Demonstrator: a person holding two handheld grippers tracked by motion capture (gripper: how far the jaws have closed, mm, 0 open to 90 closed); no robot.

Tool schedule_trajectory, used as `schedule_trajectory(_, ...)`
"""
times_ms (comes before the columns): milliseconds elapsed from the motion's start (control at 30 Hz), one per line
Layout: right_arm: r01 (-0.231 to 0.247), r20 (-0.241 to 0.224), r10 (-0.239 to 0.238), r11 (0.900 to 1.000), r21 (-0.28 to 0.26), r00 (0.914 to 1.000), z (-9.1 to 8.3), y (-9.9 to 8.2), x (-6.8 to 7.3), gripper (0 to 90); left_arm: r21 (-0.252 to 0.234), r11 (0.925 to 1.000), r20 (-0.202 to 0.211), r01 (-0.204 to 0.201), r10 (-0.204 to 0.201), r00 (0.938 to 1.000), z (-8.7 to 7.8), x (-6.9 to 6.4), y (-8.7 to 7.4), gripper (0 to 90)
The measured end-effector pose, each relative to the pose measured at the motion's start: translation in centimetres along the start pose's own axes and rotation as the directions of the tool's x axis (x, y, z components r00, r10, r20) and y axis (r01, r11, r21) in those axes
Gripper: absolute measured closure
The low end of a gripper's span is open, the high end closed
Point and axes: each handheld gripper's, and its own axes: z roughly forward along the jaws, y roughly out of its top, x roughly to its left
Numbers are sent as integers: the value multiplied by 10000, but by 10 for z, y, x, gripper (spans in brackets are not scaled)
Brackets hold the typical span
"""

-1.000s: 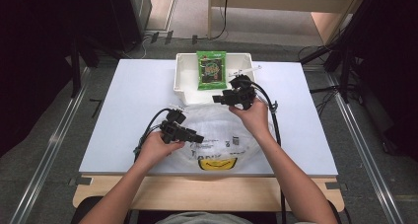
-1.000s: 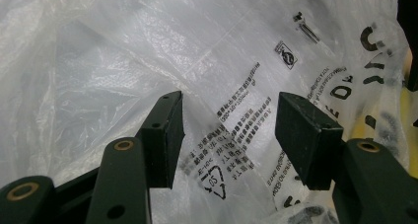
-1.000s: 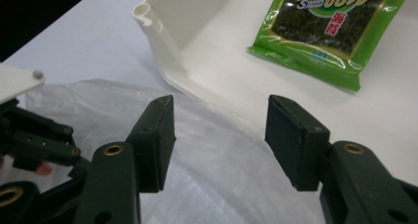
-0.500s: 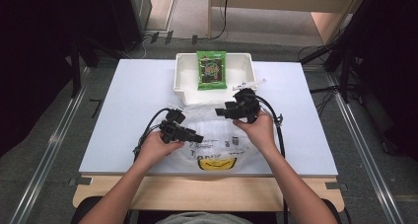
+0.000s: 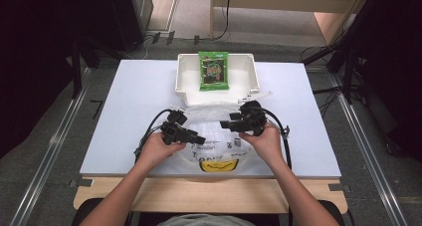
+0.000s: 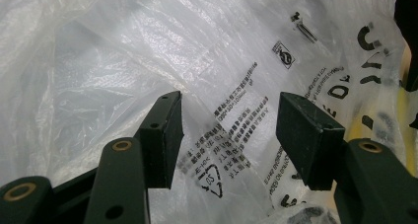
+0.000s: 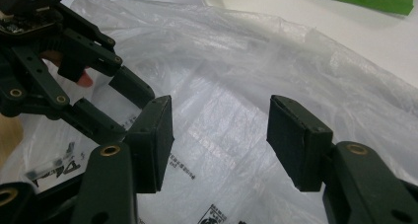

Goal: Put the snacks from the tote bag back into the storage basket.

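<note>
A clear plastic bag [image 5: 214, 136] with black print and a yellow mark lies flat on the white table [image 5: 134, 96] in front of the person. My left gripper [image 5: 200, 138] rests over the bag's left part, jaws open, printed film [image 6: 231, 120] between and beyond them. My right gripper [image 5: 225, 124] hovers over the bag's right part, pointing left, jaws open above the crinkled film [image 7: 222, 100]. The left gripper [image 7: 74, 76] also appears in the right gripper view at upper left. A green snack packet [image 5: 213, 70] lies in the white tray [image 5: 186, 79] behind the bag.
The white tray stands at the table's far middle, just beyond the bag's top edge. Cables trail from both grippers across the table [image 5: 149, 131]. Dark floor and metal rails [image 5: 50, 151] flank the table on both sides.
My right gripper has moved from beside the tray back toward the person and down over the bag's right part. The left gripper has stayed in place on the bag.
</note>
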Motion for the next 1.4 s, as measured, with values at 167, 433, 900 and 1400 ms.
schedule_trajectory(167, 37, -85, -37, 10000, 5, 10000, -5, -9, -1, 443, -34, 10000, -24, -25, 25, 10000, -1, 0, 0, 442)
schedule_trajectory(433, -135, -49, 134, 9998, -117, 9999, -12, -19, -10, 436, -29, 10000, 37, -64, 64, 10000, -3, 0, 1, 439)
schedule_trajectory(900, -326, -96, 327, 9994, 61, 9994, -7, -22, -18, 439, -38, 10000, 136, -3, 4, 9999, -4, 1, 1, 433)
schedule_trajectory(1400, -324, -109, 325, 9994, 82, 9994, -8, -23, -19, 439, -28, 10000, 124, 41, -40, 9999, -4, 2, 1, 421)
